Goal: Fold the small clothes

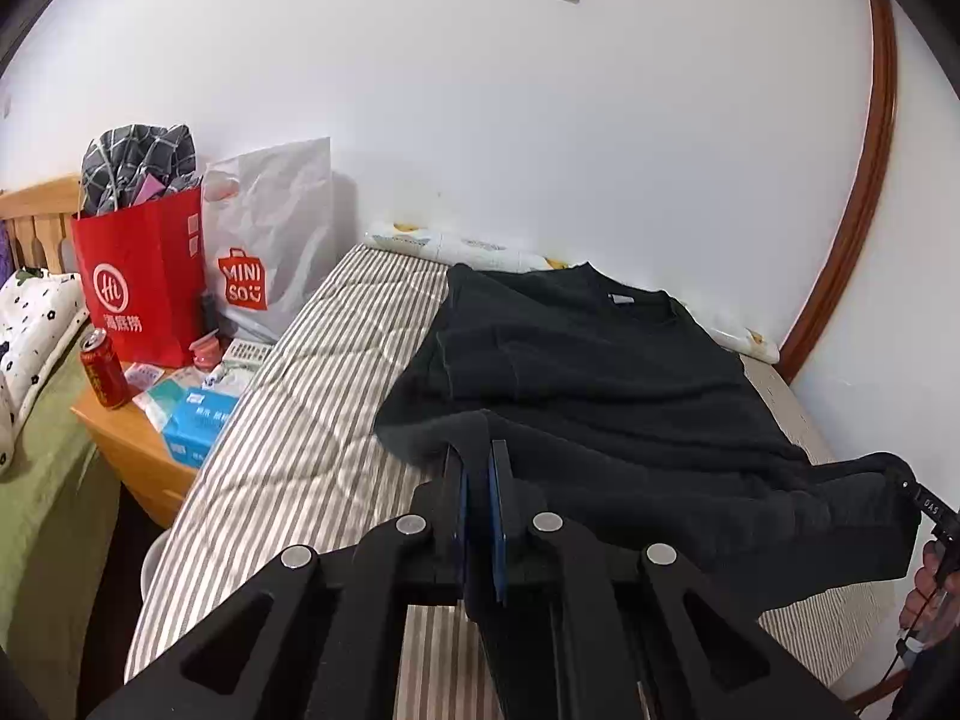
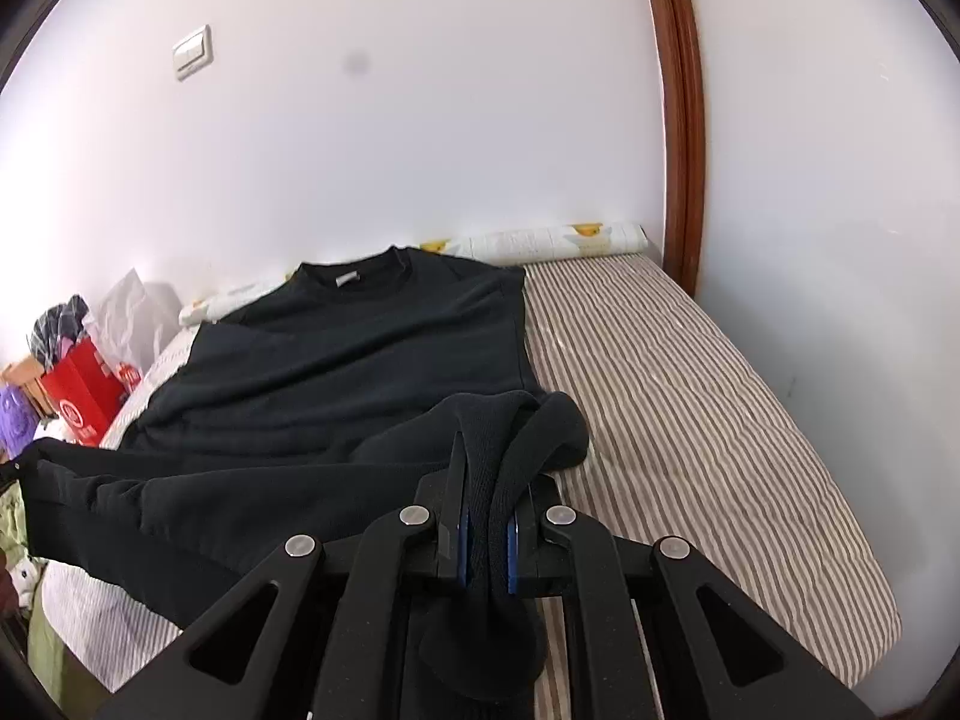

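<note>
One black sweatshirt (image 1: pixel 576 360) and two hand-held grippers. The left hand-held gripper (image 1: pixel 477 450) and right hand-held gripper (image 2: pixel 492 468) each clench its near hem, lifted; the body lies ahead of them on a striped bed (image 2: pixel 690 390) against a white wall (image 1: pixel 420 90).

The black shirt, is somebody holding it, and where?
Yes. Both grippers pinch the black shirt at its bottom hem: the left gripper at one corner, the right gripper at the other, where the cloth is bunched. The collar end lies on the striped bed.
</note>
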Tool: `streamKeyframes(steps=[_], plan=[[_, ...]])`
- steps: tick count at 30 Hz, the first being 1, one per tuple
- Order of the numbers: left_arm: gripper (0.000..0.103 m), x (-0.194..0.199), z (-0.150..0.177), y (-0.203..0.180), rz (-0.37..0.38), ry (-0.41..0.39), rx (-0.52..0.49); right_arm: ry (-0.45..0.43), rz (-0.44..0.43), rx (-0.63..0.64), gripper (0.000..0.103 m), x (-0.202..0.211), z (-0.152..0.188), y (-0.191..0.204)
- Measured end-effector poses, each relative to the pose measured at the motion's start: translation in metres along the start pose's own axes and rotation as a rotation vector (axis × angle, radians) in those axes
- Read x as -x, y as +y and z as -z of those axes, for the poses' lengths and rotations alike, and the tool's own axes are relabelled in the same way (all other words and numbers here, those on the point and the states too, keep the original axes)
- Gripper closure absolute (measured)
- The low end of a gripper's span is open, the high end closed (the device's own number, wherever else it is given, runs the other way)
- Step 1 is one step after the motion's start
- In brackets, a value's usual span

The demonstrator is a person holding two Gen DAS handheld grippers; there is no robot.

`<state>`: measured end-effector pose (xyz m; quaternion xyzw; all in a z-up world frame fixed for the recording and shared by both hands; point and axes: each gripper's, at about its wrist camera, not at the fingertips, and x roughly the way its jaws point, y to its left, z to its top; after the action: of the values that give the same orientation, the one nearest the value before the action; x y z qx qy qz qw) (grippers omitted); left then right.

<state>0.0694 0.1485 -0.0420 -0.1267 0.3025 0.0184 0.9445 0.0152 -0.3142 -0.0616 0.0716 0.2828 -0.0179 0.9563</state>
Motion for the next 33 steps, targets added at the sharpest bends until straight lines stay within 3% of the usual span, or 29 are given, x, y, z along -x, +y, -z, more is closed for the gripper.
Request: streamKeyframes(steps=[15,33], plan=[[0.096,-0.075,-0.056,-0.023,-0.096,-0.023,-0.050,-0.034,0.008,0.015,0.095,-0.072,-0.067,0.014],[0.096,-0.186,-0.071,-0.023,-0.175,0.086,-0.035,0.087,0.048,0.009,0.094,-0.197,-0.088,0.017]])
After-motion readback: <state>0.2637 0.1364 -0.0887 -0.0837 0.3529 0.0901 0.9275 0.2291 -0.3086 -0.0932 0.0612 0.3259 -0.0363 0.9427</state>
